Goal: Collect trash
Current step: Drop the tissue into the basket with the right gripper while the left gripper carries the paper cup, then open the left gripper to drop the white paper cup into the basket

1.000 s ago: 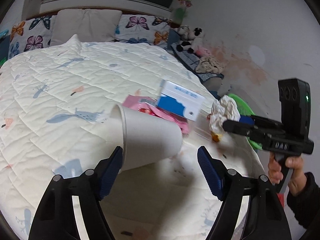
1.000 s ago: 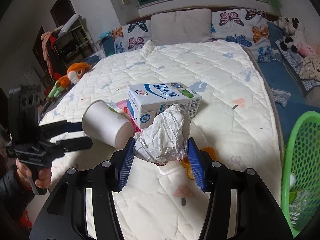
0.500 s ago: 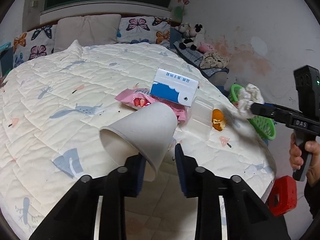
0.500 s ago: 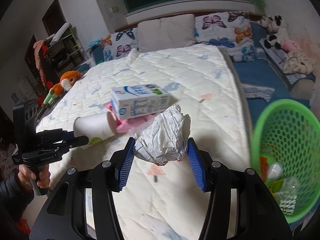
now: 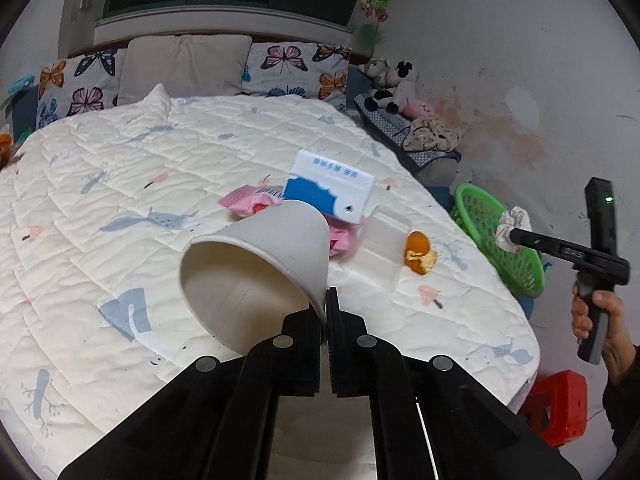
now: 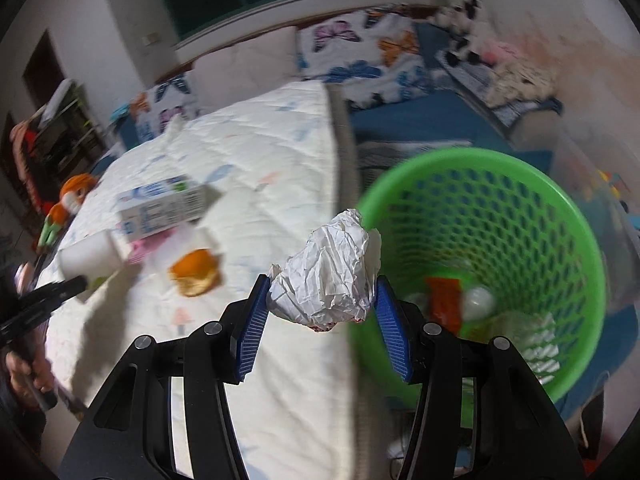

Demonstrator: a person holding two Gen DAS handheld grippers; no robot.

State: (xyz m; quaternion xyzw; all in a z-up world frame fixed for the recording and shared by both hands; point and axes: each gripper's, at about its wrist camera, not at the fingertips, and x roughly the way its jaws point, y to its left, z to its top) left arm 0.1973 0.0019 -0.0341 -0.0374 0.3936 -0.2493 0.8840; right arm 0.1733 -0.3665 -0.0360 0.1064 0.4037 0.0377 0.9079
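Note:
My left gripper (image 5: 326, 300) is shut on the rim of a white paper cup (image 5: 260, 256), which tilts mouth-down towards me over the quilted bed (image 5: 120, 168). My right gripper (image 6: 322, 292) holds a crumpled white paper ball (image 6: 328, 276) between its blue pads, and its jaws are opening slightly. The ball hangs at the bed's right edge, just left of the green mesh basket (image 6: 580, 240). In the left wrist view the right gripper (image 5: 516, 236) and the paper ball (image 5: 514, 224) hover over the basket (image 5: 480, 200).
On the bed lie a blue-and-white milk carton (image 5: 332, 192), a pink wrapper (image 5: 248, 202), a clear plastic container (image 5: 384, 248) and an orange peel (image 5: 418, 250). The basket holds several pieces of trash. A red stool (image 5: 560, 404) stands by the bed corner.
My left gripper closed from wide open onto the cup's rim and tipped the cup up. My right gripper carried the paper ball rightwards from above the bed to the basket.

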